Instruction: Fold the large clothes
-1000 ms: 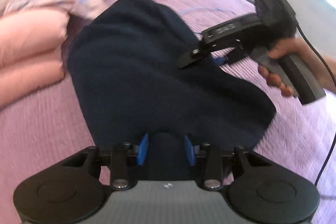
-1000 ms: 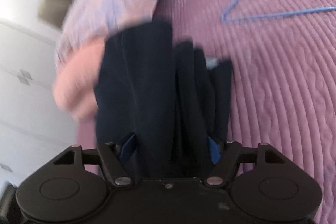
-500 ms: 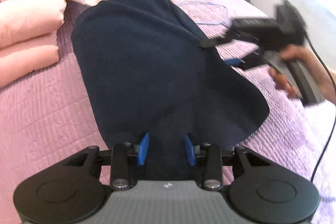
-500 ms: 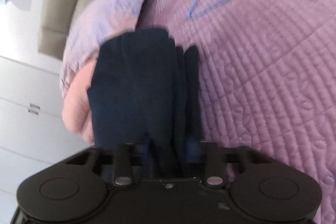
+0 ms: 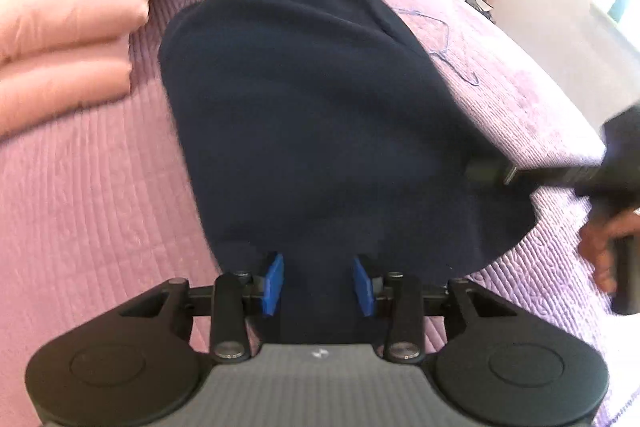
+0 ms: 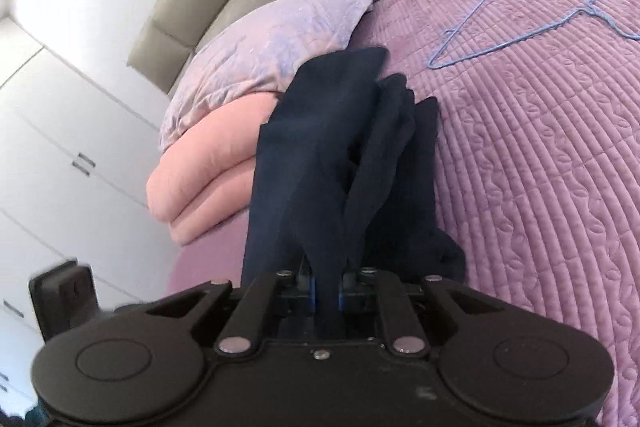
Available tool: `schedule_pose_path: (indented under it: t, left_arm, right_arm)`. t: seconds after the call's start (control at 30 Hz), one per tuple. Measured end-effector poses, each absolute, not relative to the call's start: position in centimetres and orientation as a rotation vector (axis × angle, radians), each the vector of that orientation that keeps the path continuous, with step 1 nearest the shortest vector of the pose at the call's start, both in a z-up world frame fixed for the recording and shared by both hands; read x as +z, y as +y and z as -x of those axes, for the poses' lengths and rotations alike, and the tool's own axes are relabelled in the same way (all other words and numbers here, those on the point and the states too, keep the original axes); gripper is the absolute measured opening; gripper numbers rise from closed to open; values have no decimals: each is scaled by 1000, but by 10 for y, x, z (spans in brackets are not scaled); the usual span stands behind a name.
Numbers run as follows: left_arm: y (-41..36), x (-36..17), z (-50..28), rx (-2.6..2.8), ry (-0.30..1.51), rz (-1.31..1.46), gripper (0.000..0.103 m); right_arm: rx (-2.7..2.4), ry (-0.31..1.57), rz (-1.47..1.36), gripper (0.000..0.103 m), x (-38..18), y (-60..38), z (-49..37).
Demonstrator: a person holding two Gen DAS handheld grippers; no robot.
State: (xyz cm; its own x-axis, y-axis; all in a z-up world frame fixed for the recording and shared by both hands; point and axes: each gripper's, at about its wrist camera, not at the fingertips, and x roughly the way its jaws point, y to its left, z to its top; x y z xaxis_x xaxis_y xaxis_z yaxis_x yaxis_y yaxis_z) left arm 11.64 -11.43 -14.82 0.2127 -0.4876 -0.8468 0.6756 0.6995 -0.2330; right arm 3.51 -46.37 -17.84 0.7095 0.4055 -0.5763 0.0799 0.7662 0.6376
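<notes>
The right gripper [image 6: 326, 293] is closing its jaws on a bunched edge of the dark navy garment [image 5: 320, 115] — half a second ago that cloth sat loose between wide pads, and now the blue pads pinch a narrow fold of it. In the left wrist view the same gripper has swung out from over the middle of the cloth to its right-hand edge, near the bottom corner.

The left gripper [image 5: 318, 285] has changed little: its jaws stand partly open with the near hem of the garment bunched between the blue pads, which appear to press on it, though how firmly I cannot tell.

The garment lies spread on the purple quilted bedspread [image 5: 88, 187], its far end near the stacked pink bedding [image 5: 60, 39]; a blue wire hanger [image 6: 532, 11] lies well apart on the quilt.

With two edges now gripped, the person seems set to lift and carry one side across — the fold itself is not yet made.
</notes>
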Motion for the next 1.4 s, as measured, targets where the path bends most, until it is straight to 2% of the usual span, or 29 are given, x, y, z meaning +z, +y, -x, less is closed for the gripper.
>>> schedule_pose_path:
  t: [0.1,0.17,0.2,0.23,0.27,0.3,0.33,0.5,0.6,0.63,0.67,0.7,0.73,0.87,0.93,1.1,1.2,1.27,1.3,1.33,1.4]
  left_arm:
    - [-121,-153,-111,-832,1078,-250,41]
    - [-126,-153,-108,-813,1060,-281,41]
    - [-127,-153,-108,-810,1060,-275,40]
    - [-126,-154,-110,-812,1066,-262,39]
    - [-125,-154,-111,-818,1072,-255,39]
    - [-125,-154,-112,-827,1072,-258,39]
    - [-126,-154,-112,-833,1069,-266,39]
    - [-125,-153,-111,-856,1057,-291,40]
    - [-124,-154,-112,-859,1056,-285,40]
    - [-123,-154,-111,-860,1051,-280,40]
    - [-122,-154,-111,-860,1047,-274,40]
    - [-121,-154,-111,-860,1045,-270,40]
    - [-120,-154,-110,-861,1042,-267,40]
    - [-119,-156,-109,-856,1033,-249,40]
    - [-122,-155,-107,-854,1019,-264,40]
    - [-130,-155,-102,-830,1005,-312,41]
    - [-123,-156,-108,-830,1031,-262,41]
    - [-123,-156,-109,-833,1033,-262,41]
    - [-125,-156,-108,-840,1029,-269,41]
    - [-126,-156,-106,-846,1026,-275,42]
    - [-128,-156,-105,-841,1033,-276,44]
  right_arm:
    - [143,971,-623,13,-225,-473,-43]
    - [139,950,-654,23,-217,-482,-50]
    - [127,911,-618,45,-203,-484,-53]
    - [111,861,-549,58,-187,-480,-55]
    - [110,784,-450,63,-168,-476,-62]
    - [114,708,-361,78,-156,-472,-74]
    - [127,635,-282,87,-142,-467,-86]
    - [212,511,-31,91,-124,-439,-191]
    - [269,596,47,91,-134,-428,-252]
    - [272,669,3,90,-144,-431,-271]
    - [258,743,-79,81,-153,-436,-284]
    - [252,744,-181,26,-162,-442,-285]
    - [253,704,-250,4,-166,-444,-278]
    - [169,477,-295,3,-140,-444,-237]
    - [103,424,-348,1,-138,-457,-231]
    - [-66,691,-185,0,-196,-463,-265]
    - [-119,671,-359,0,-206,-490,-259]
    - [-134,610,-467,8,-195,-505,-244]
    - [-141,586,-471,20,-187,-506,-238]
    - [-140,569,-461,49,-175,-506,-231]
    - [-115,566,-420,83,-155,-495,-223]
